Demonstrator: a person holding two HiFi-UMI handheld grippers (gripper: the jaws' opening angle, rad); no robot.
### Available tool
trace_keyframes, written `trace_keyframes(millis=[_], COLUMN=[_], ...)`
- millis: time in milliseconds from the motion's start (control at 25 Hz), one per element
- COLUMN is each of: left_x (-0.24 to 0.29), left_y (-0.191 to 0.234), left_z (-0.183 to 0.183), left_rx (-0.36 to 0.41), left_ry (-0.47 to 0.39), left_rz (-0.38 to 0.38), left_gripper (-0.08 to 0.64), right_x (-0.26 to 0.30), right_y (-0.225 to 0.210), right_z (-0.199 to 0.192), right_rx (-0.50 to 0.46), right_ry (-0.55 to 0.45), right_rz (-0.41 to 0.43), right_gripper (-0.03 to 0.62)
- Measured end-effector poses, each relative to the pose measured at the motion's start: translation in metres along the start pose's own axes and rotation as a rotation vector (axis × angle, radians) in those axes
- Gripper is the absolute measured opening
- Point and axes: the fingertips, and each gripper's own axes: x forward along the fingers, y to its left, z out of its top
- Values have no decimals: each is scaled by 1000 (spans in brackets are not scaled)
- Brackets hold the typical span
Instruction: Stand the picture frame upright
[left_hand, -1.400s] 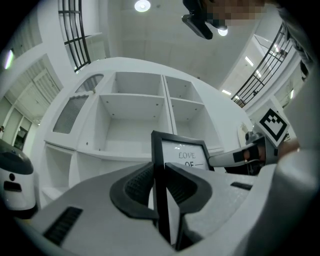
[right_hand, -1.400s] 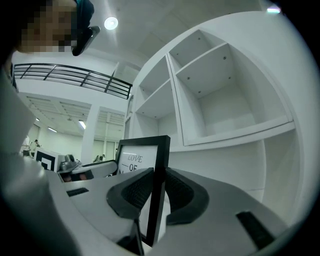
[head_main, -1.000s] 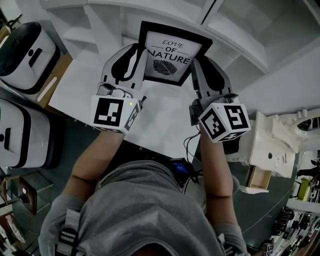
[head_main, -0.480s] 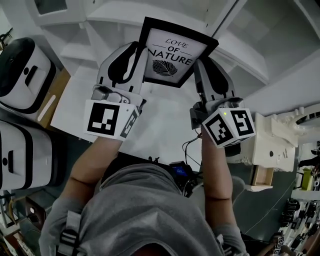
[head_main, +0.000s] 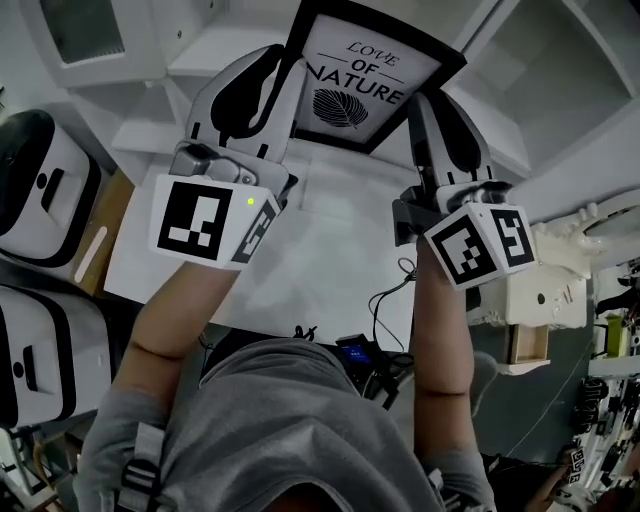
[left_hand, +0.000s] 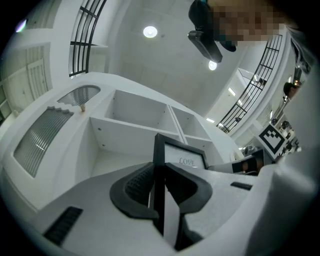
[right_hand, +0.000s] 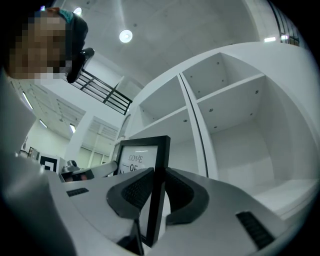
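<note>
Head view shows one picture frame (head_main: 365, 85), black round the edge, with a leaf and the words "LOVE OF NATURE" on it. There are two tongs, one in each hand. The left gripper (head_main: 283, 85) pinches the frame's left edge. The right gripper (head_main: 425, 115) pinches the frame's right edge. In the left gripper view the left gripper (left_hand: 159, 185) has both jaws closed tight on the thin black edge of the frame (left_hand: 182, 157). In the right gripper view the right gripper (right_hand: 156, 192) grips the frame (right_hand: 140, 155) the same way, and the frame stands straight up between the jaws.

Behind the frame is one white shelf (head_main: 540, 70) with several open boxes in it (right_hand: 225, 100). In front of the frame, toward the person, is one white table (head_main: 330, 250) with a wide bare top. One thin black cable (head_main: 385, 300) curls on the table's near edge. Far to the left of the frame sit two white machines with black bands (head_main: 50, 190), one nearer the person than the other (head_main: 40, 360).

Compared with one second ago, the frame is higher and closer to the shelf. Both tongs have gone up with it and look bigger. Their hold on the two side edges is the same.
</note>
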Motion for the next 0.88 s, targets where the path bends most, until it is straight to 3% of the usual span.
trace_keyframes(millis=[200,560,760,880], left_x=[67,57,69,83], left_y=[64,62,64,69], left_z=[17,21,11,1], left_rx=[-10,-47,-19,49], left_ry=[-33,-64,-53,-49], left_rz=[-35,-30,-32,-26], left_gripper=[71,71,71,71], right_x=[82,76,79,92], right_y=[-13,-4,-11,-22], right_z=[35,44,36,29], right_rx=[-37,-100,-153,-170], right_ry=[-42,-97,-116,-117], right_rz=[-48,-83,-168,-224], right_gripper=[86,86,86,86])
